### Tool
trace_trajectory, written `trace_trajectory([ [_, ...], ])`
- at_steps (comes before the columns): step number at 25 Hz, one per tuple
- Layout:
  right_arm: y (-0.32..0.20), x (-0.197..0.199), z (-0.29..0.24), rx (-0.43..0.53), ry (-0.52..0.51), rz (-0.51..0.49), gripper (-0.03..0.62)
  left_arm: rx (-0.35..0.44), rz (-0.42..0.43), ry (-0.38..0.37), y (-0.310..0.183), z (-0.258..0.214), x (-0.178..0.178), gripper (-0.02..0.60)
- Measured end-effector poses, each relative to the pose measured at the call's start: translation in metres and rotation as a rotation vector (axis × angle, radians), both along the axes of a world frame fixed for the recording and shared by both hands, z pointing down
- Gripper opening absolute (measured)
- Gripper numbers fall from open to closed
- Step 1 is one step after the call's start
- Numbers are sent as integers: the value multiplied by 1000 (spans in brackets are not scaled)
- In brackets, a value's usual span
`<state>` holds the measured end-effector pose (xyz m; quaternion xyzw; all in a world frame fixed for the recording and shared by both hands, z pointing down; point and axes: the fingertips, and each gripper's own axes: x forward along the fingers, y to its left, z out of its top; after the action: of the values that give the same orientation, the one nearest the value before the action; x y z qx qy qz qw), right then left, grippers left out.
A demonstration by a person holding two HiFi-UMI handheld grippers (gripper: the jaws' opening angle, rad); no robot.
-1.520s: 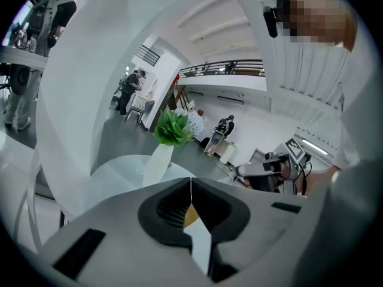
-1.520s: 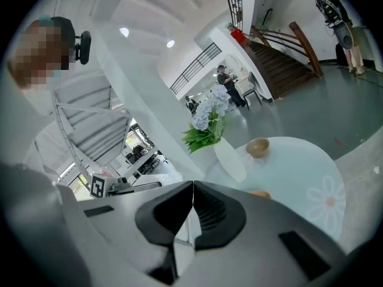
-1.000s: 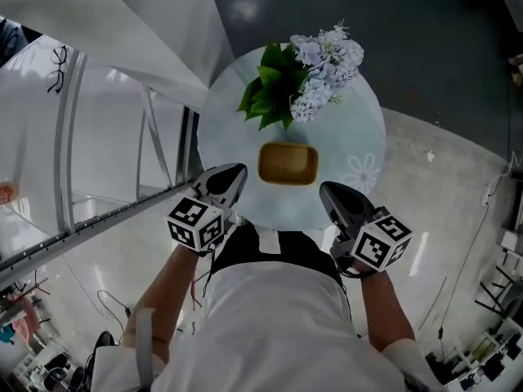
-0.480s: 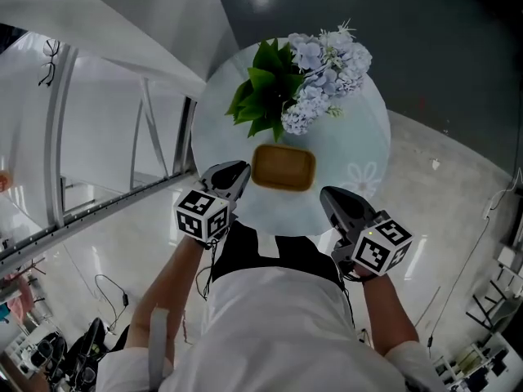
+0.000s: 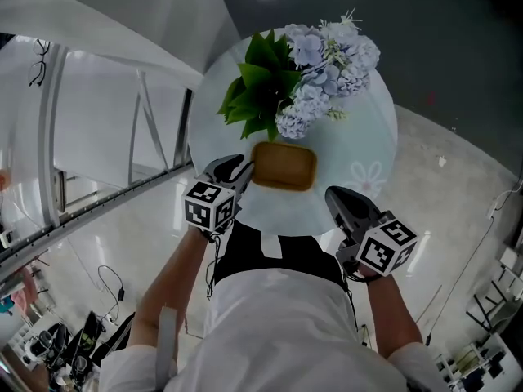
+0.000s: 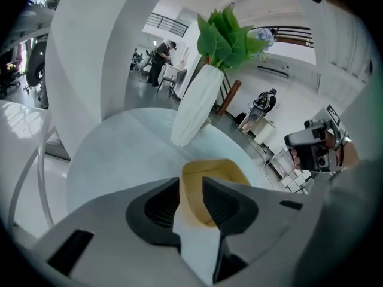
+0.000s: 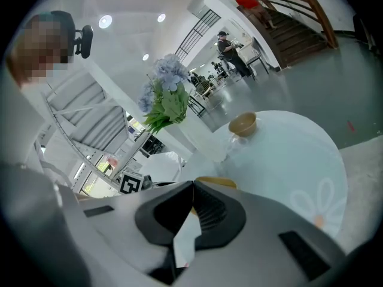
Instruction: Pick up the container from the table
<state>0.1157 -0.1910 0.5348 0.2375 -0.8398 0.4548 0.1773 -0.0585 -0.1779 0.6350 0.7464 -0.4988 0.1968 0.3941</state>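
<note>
A yellow-brown rectangular container (image 5: 283, 167) lies on the round pale table (image 5: 359, 137), just in front of the flower vase. My left gripper (image 5: 243, 168) is at the container's left end. In the left gripper view its jaws (image 6: 191, 184) are opening, with the container's near wall (image 6: 218, 171) in the gap between them and the pads clear of it. My right gripper (image 5: 333, 194) hovers over the table's front right edge, apart from the container. Its jaws (image 7: 192, 187) are shut on nothing, and the container (image 7: 216, 182) peeks out just beyond them.
A white ribbed vase (image 6: 194, 103) with green leaves and pale blue flowers (image 5: 294, 80) stands right behind the container. A small tan bowl (image 7: 243, 124) sits further back on the table. A white staircase and railing (image 5: 106, 96) rise to the left.
My left gripper has moved forward and down to the container's left end. The right gripper has dropped slightly and stays at the table's front right edge.
</note>
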Motion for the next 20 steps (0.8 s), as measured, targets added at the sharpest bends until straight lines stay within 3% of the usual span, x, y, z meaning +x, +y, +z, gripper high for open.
trace_trajectory([
  [13,2,20,19,-27,23,13,23,-124,5,-47,0,44,9,127],
  [20,6,24,25,-40,28,18,22,-158,6,-74,-2,55,13,93],
])
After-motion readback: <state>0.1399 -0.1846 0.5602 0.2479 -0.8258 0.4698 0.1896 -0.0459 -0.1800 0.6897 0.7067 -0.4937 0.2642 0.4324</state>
